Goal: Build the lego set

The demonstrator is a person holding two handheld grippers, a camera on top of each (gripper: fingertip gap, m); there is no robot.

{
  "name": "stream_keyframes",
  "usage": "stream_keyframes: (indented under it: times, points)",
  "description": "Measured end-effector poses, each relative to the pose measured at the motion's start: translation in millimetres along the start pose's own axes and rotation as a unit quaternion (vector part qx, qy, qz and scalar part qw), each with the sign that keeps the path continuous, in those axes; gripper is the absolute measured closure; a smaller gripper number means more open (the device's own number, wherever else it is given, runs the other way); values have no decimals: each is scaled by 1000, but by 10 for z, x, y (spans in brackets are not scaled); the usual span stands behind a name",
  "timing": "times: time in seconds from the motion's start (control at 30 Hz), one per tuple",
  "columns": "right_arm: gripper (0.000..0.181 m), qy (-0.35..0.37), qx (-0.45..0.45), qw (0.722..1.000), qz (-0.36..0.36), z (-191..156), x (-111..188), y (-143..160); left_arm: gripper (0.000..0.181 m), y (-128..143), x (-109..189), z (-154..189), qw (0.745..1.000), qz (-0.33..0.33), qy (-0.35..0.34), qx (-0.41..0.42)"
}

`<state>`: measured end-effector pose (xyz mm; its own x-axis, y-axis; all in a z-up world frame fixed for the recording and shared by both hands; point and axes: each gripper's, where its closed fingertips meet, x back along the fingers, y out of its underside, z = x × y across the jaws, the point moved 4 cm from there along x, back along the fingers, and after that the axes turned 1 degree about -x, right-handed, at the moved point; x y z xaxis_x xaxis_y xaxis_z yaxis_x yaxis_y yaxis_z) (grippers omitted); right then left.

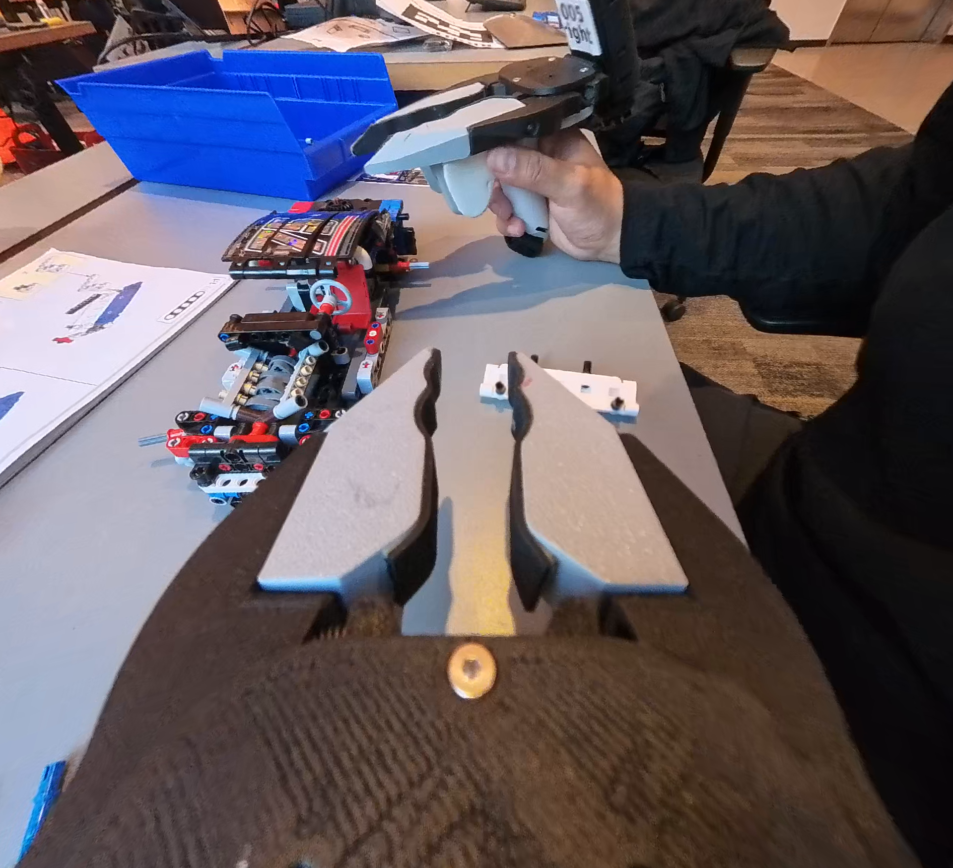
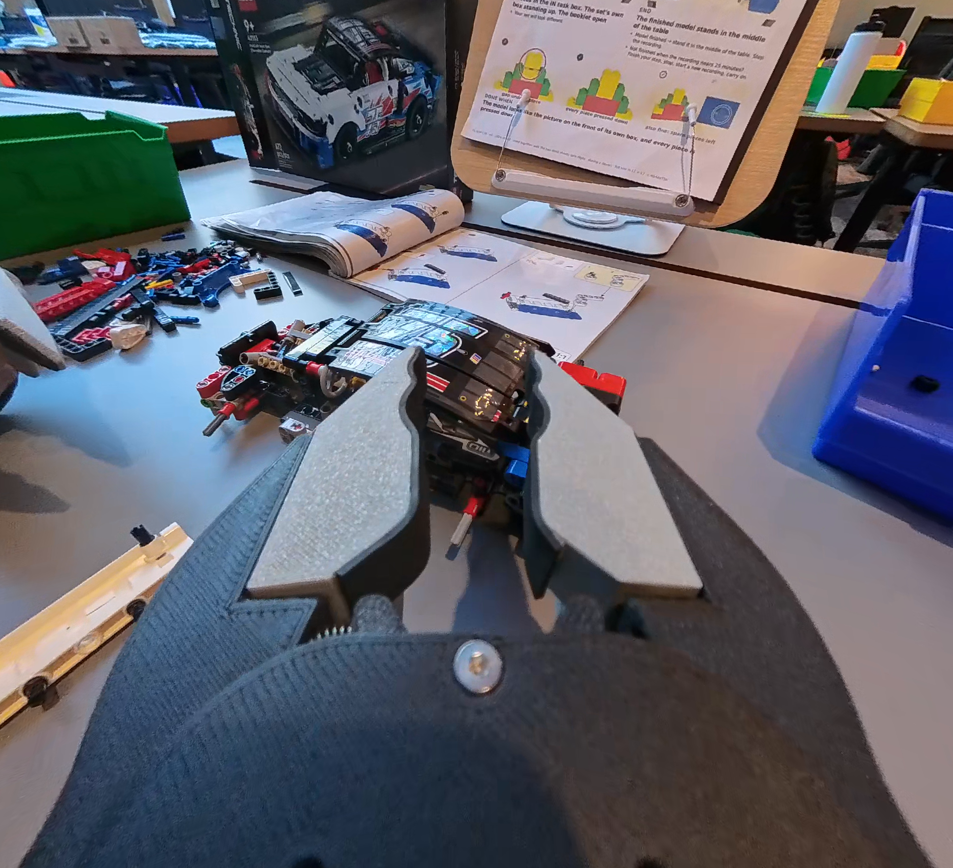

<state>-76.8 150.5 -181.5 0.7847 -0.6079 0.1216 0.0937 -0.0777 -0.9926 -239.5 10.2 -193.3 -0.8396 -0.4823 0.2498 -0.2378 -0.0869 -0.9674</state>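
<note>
Right now the half-built car model (image 1: 304, 343) lies on the grey tabletop (image 1: 515, 307) at centre left of the left wrist view, its long axis running from the lower left up toward the blue bin (image 1: 227, 121). The white panel piece (image 1: 593, 387) lies just beyond the left gripper (image 1: 474, 363), a little right of centre, its long axis crossing the frame almost side to side; the right fingertip overlaps its near end in the picture, though I cannot tell whether they touch. That gripper is open, nothing between its jaws, and it is plainly the nearer one to the panel.

The right gripper (image 1: 361, 155) hangs above the rear of the model, held by a hand (image 1: 562, 204) in a dark sleeve. In its own view the right gripper's jaws stand apart, holding nothing, with the model's black roof (image 2: 464, 358) showing between and beyond them, close below. Loose pieces (image 2: 129, 296) lie at left centre, the open booklet (image 2: 464, 271) behind the model.

Judging by this, the panel is next, approached across its narrow width.
</note>
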Motion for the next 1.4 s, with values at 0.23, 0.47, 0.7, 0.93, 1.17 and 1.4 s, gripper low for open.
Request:
stream_keyframes:
  times: [0.23, 0.47, 0.7, 0.93, 1.17, 1.4]
  points:
    - [148, -5, 4, 1000, -7, -11, -29, 15, 159, 5, -2, -23, 1000, -1, 7, 16]
    - [148, -8, 5, 1000, -5, -14, -35, 10, 158, 8, -4, -46, 999, -1, 14, 32]
    - [148, -11, 2, 1000, -3, -20, -32, 4, 158, 5, 0, -40, 1000, -1, 13, 28]
    - [148, -10, 1, 1000, 0, -15, -28, 0, 158, 3, 1, -30, 1000, -1, 10, 23]
    - [148, -11, 4, 1000, -7, -11, -50, 20, 159, 2, 5, -40, 999, 1, 15, 31]
    - [148, -13, -2, 1000, -5, 11, -68, 16, 159, 0, 10, -49, 999, 3, 19, 39]
